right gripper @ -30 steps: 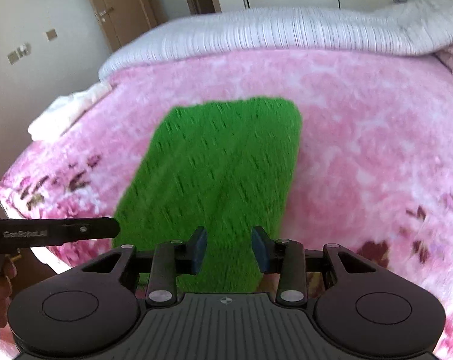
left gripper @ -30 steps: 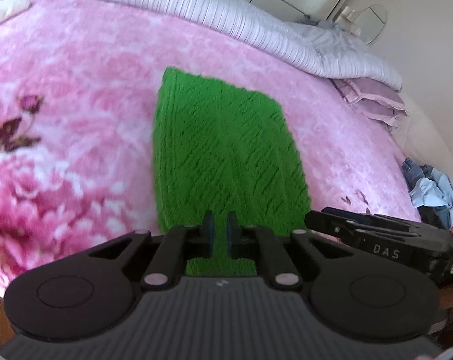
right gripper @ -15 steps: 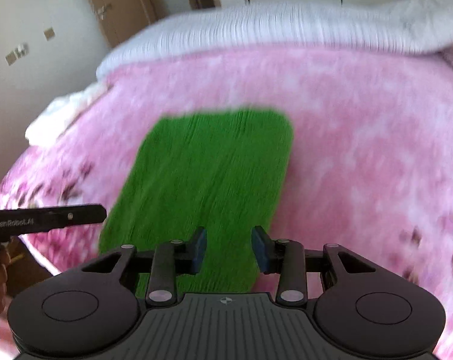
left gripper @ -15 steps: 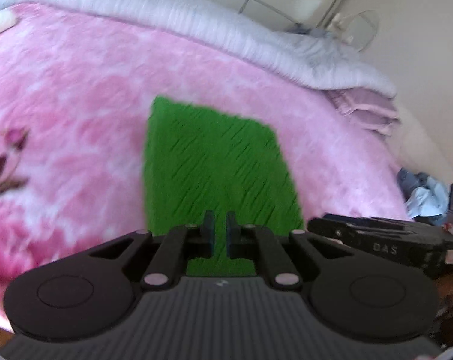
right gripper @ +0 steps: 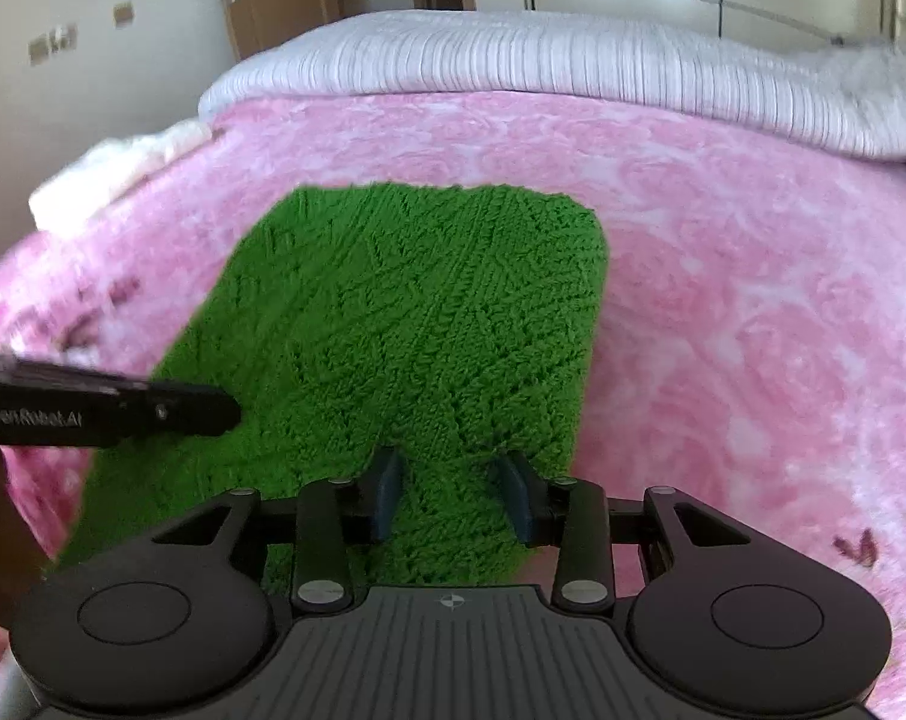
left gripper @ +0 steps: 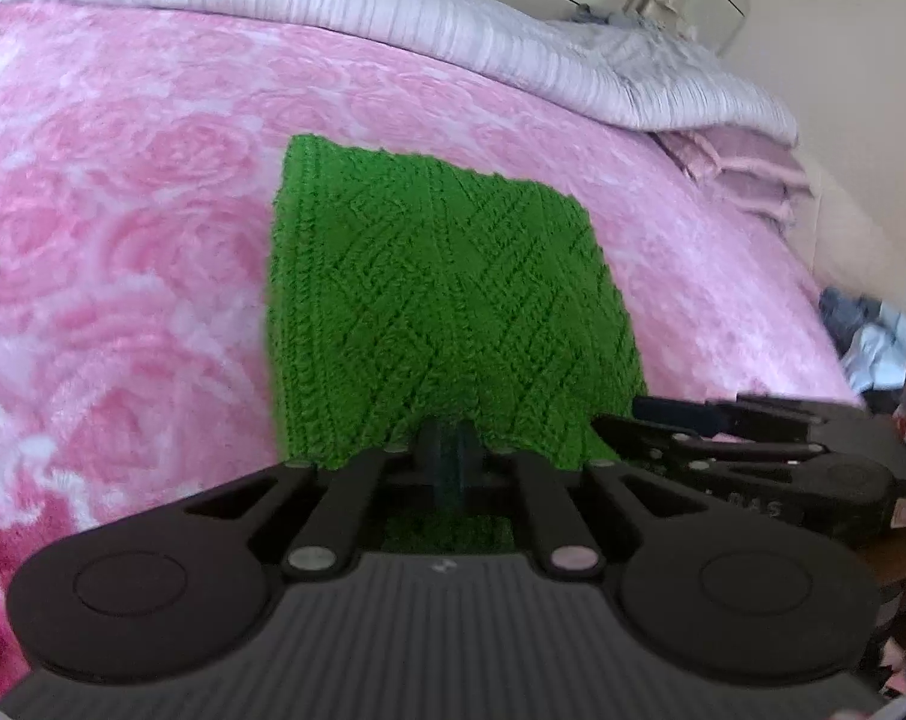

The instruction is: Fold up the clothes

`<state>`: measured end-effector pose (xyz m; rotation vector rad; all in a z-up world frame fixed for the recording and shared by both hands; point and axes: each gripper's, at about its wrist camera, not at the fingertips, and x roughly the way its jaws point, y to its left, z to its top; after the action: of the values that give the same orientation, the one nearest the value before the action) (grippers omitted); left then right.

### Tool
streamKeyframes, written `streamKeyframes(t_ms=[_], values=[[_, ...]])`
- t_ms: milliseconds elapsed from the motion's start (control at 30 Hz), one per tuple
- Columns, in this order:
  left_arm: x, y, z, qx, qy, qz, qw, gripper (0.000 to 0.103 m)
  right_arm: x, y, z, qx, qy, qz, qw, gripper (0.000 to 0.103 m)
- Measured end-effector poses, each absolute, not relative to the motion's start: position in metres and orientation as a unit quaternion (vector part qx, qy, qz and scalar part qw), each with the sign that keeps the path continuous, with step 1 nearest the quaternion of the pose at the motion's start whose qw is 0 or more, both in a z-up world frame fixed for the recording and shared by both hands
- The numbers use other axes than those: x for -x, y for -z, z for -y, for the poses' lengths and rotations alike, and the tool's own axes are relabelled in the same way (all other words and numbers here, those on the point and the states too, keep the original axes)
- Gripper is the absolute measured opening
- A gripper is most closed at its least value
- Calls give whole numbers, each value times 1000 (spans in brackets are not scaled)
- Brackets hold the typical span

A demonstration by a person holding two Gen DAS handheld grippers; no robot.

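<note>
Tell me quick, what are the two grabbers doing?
Left gripper: shut, over the green knit; a grip cannot be told.
Right gripper: open, nothing pinched.

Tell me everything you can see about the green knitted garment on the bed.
The green knitted garment is bright green, a thick knit with a diamond and cable pattern. It lies flat on the pink floral blanket, folded into a rough rectangle with rounded corners. Both grippers are over its near edge; whether they touch it is unclear.
</note>
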<state>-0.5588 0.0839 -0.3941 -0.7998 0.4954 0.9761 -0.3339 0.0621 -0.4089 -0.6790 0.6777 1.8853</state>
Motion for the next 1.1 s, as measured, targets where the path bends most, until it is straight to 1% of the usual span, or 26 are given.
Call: streamKeyframes(t_ms=[67,133,200,233,367,467,533,667,700,733,767,833,867,967,1033,1100], values=[[567,383,-77,368,-466,-218,775,6,319,400,-60,249,-772,-319,490,37],[582,375,-64,380,-485,-200,762,10,302,392,-55,215,-761,-366,491,37],[603,373,-52,422,-487,-177,744,15,280,391,-42,177,-751,-426,472,37],[614,375,-46,447,-484,-163,735,15,270,395,-35,164,-743,-456,461,37],[643,389,-28,536,-458,-117,700,20,250,414,-7,137,-720,-530,426,39],[647,400,-23,575,-436,-102,684,20,241,427,8,88,-702,-575,411,46],[644,409,-20,595,-424,-96,676,21,238,431,12,68,-692,-593,407,47],[637,429,-17,624,-407,-86,662,19,241,435,15,59,-696,-587,409,47],[635,434,-18,628,-404,-84,660,11,242,438,13,56,-694,-590,409,47],[633,437,-18,627,-405,-87,660,7,244,440,12,54,-694,-592,406,44],[631,439,-18,624,-407,-90,661,7,246,442,10,53,-695,-593,404,33],[628,437,-17,608,-416,-98,669,6,251,438,9,65,-710,-570,407,17],[627,436,-16,601,-419,-102,673,5,255,436,9,79,-717,-557,412,14],[629,434,-14,589,-425,-111,678,5,260,433,11,113,-718,-528,438,12],[632,433,-11,582,-425,-119,683,6,257,439,11,120,-703,-534,453,11],[634,435,-8,583,-423,-121,683,6,256,443,12,133,-704,-537,446,11]])
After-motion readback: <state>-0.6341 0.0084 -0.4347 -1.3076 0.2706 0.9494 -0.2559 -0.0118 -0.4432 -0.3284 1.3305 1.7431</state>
